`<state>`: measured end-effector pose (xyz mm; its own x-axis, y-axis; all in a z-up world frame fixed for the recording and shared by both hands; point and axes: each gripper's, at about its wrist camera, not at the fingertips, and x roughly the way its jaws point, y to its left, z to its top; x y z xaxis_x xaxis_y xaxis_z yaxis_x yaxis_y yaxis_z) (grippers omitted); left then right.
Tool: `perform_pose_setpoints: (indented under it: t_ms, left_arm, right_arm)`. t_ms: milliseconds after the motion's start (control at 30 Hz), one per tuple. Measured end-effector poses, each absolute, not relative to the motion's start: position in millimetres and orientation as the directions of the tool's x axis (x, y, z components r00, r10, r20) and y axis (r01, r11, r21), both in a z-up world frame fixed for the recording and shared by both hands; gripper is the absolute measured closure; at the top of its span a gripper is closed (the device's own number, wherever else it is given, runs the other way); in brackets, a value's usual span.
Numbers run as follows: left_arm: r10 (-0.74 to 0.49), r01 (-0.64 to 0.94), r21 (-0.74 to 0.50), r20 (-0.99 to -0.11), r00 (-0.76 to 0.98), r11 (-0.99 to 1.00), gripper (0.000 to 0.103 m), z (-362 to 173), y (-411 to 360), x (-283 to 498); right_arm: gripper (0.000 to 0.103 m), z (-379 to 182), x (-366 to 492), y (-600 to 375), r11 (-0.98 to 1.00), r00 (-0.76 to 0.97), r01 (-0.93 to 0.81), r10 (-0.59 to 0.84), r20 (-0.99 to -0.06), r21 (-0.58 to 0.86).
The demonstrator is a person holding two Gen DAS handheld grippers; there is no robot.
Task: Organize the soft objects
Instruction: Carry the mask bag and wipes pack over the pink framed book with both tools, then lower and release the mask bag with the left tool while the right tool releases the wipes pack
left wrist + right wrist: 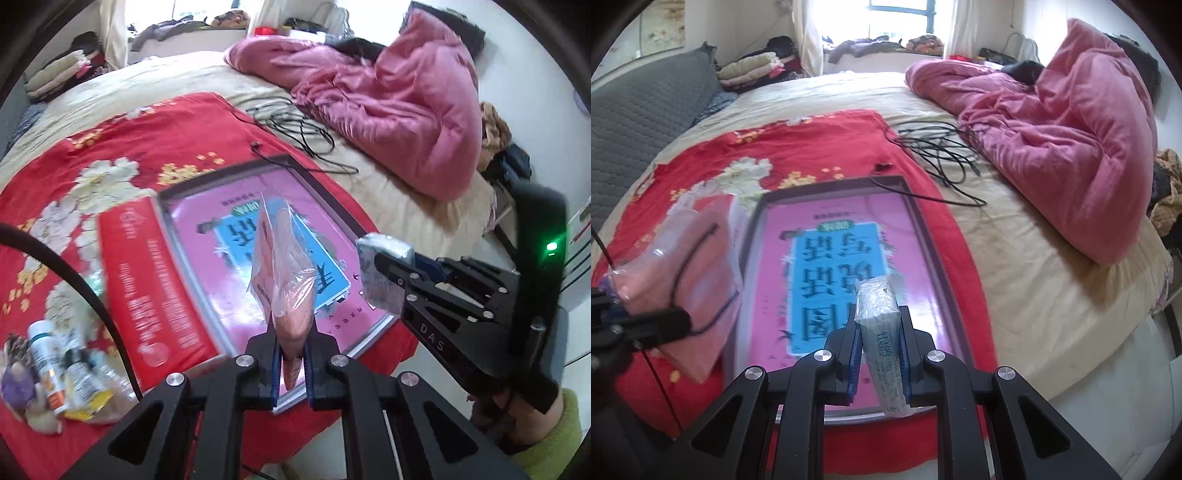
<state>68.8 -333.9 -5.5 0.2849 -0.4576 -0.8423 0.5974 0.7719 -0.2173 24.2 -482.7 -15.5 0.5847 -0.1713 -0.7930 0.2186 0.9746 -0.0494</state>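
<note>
My left gripper (291, 363) is shut on a pink towel in a clear plastic bag (286, 269), held above a grey tray (295, 177) with a pink and blue picture inside. The same bagged towel (687, 273) appears at the left of the right wrist view. My right gripper (879, 360) is shut on a small pale green tissue pack (881, 332), also over the tray (925, 236). In the left wrist view the right gripper (384, 273) shows at the right with the tissue pack (384, 273) in it. The tray lies on a red flowered cloth (110, 147) on the bed.
A red box lid (147, 288) lies left of the tray. Small bottles and packets (62, 376) sit at the cloth's left end. Black cables (942, 155) trail behind the tray. A rumpled pink quilt (1071, 147) fills the bed's right side. Folded clothes (750, 70) are stacked at the back.
</note>
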Motion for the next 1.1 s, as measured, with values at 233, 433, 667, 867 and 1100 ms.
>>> perform_pose_setpoints:
  t_ms: [233, 433, 667, 867, 1100]
  left_arm:
    - [-0.387, 0.626, -0.142, -0.88, 0.275, 0.767, 0.093, -41, -371, 76]
    - [-0.36, 0.628, -0.132, -0.898, 0.251, 0.767, 0.093, -65, -379, 79]
    - [-0.387, 0.631, -0.171, -0.895, 0.222, 0.757, 0.093, -73, -384, 82]
    - [-0.414, 0.622, -0.214, -0.889, 0.195, 0.753, 0.09, -76, -386, 85]
    - [-0.422, 0.628, -0.223, -0.888, 0.185, 0.745, 0.065, -76, -382, 83]
  right_arm:
    - [0.085, -28, 33, -499, 0.963, 0.578, 0.224, -0.257, -0.775, -0.152]
    - [0.083, -54, 44, -498, 0.958, 0.532, 0.175, -0.285, -0.797, -0.226]
    - [0.076, -53, 38, -515, 0.978, 0.571, 0.205, -0.142, -0.808, -0.027]
    - [0.071, -51, 32, -516, 0.981, 0.576, 0.191, -0.085, -0.813, 0.033]
    - [0.06, -50, 30, -514, 0.981, 0.575, 0.186, -0.066, -0.816, 0.052]
